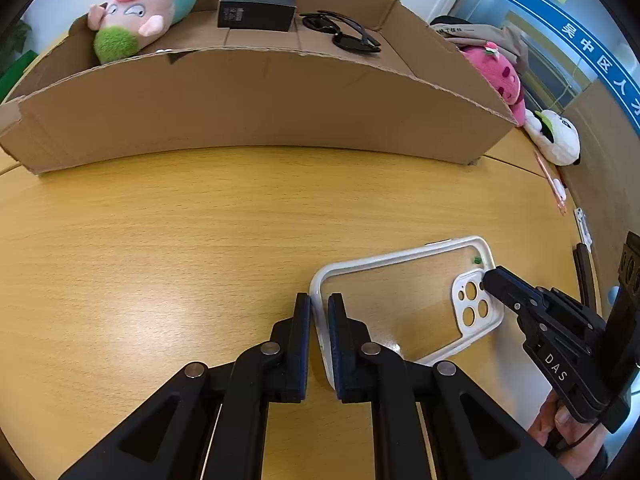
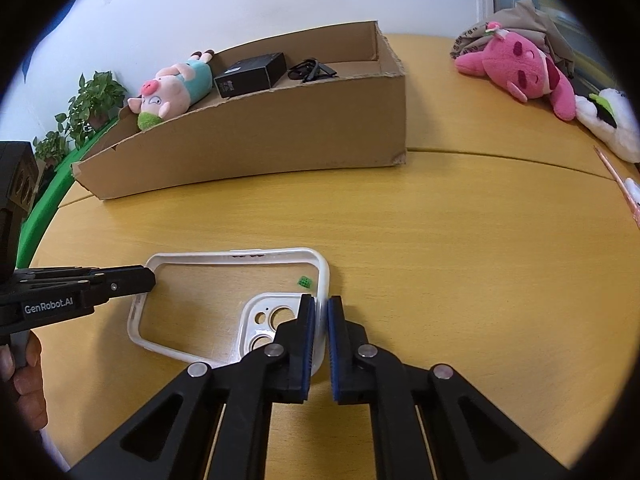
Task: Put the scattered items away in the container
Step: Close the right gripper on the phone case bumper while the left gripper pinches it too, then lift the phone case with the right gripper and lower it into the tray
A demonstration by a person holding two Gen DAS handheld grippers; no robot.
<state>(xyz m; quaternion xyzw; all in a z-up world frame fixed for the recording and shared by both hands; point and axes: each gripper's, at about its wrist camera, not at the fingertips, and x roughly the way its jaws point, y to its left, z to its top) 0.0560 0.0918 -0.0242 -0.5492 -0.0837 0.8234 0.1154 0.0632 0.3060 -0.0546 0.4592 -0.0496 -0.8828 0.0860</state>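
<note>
A clear phone case with a white rim lies on the wooden table; it also shows in the right wrist view. My left gripper is shut on the case's rim at its plain end. My right gripper is shut on the rim at the camera-cutout end. The right gripper also shows in the left wrist view, the left one in the right wrist view. The cardboard box stands behind, holding a pig plush, a black box and sunglasses.
A pink plush and a white plush lie at the table's right edge in front of a brown bag. A pink pen lies near them. Potted plants stand far left.
</note>
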